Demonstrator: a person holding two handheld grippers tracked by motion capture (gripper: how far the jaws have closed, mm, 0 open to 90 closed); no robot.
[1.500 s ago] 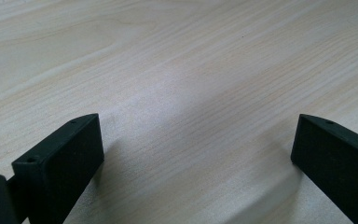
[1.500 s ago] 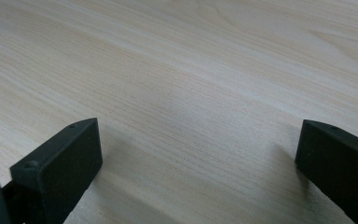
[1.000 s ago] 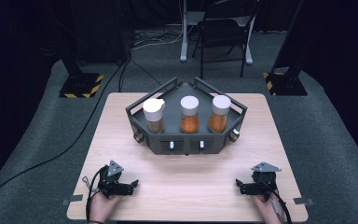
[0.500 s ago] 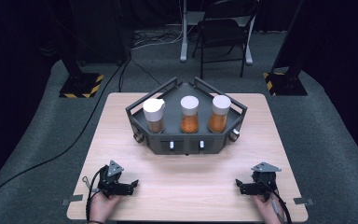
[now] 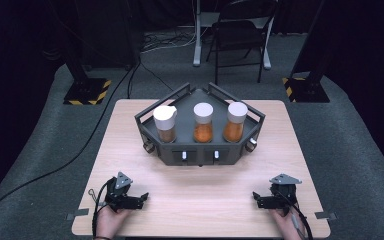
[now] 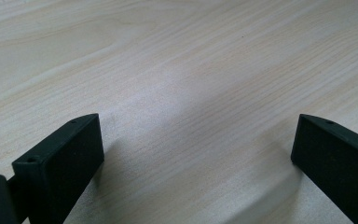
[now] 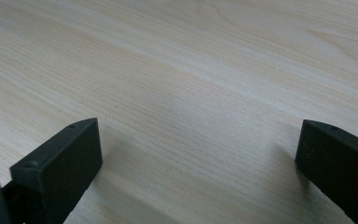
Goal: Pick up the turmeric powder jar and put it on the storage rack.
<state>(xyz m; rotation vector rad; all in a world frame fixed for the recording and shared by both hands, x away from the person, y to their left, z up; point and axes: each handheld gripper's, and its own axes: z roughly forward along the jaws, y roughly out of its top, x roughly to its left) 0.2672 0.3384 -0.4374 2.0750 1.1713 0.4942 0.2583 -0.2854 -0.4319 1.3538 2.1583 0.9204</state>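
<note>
Nothing has moved since a moment ago: left gripper [image 5: 141, 199] and right gripper [image 5: 258, 199] rest gaping on the table [image 5: 200, 200], well short of the rack [image 5: 200, 152] holding three capped jars [image 5: 203, 124], likely waiting to start

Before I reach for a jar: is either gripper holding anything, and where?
Nothing held. Left gripper and right gripper rest open on the table.

1. A dark chair [image 5: 240, 37] stood well beyond the table [image 5: 200, 200].
2. Two hazard-striped bases sat off the table's far corners, the left base [image 5: 87, 91] and the right base [image 5: 305, 89].
3. A black cable [image 5: 82, 150] trailed past the table's left side.
</note>
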